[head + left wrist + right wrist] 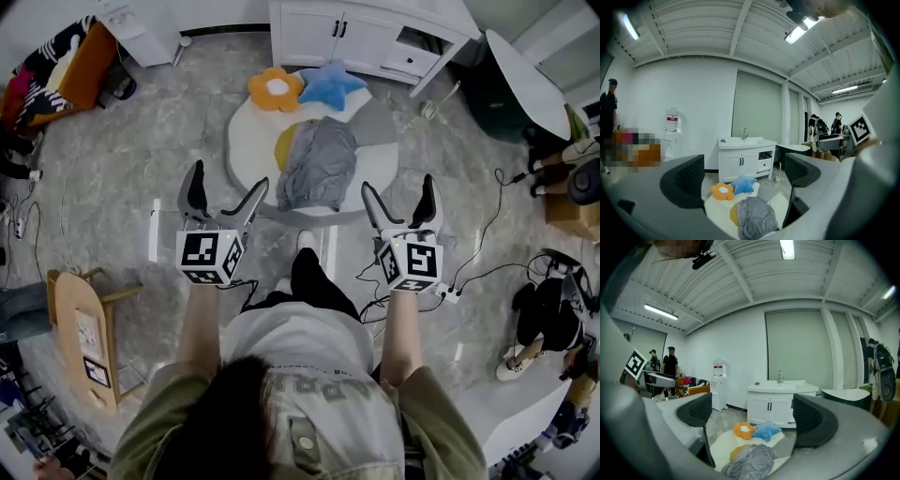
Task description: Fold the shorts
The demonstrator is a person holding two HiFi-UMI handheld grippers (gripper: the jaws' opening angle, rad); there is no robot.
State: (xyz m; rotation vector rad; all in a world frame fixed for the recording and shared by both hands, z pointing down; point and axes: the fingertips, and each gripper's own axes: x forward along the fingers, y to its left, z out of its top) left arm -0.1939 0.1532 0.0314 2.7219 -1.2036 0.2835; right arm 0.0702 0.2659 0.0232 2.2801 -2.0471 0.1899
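Bottom centre, nearest the lens: dark hair of the person (246,412), olive jacket shoulders to either side, bare forearms reaching up-frame.

Left of centre: left gripper (228,178), marker cube (208,255) at its base. Jaws released and spread wide, with nothing between them. Confirmed in the left gripper view: both dark pads apart, only the room visible in the gap.

Right of centre: right gripper (397,185), with a second marker cube (411,264). Jaws likewise released and spread, gripping nothing. Same reading in the right gripper view.

Centre of frame, above and between the two grippers: grey shorts (317,164), crumpled, lying on a round white pad (246,141) and partly covering a yellow patch (285,142) of it. Clear of both grippers, touching neither.

Upper edge of the pad: orange flower cushion (276,88) just beside a blue star cushion (332,82).

Top of frame: white vanity cabinet (366,37) with sink.

Upper left: orange sofa (66,70). Lower left: wooden chair (80,328). Right side: cables (483,248) on the grey marble floor (141,159).
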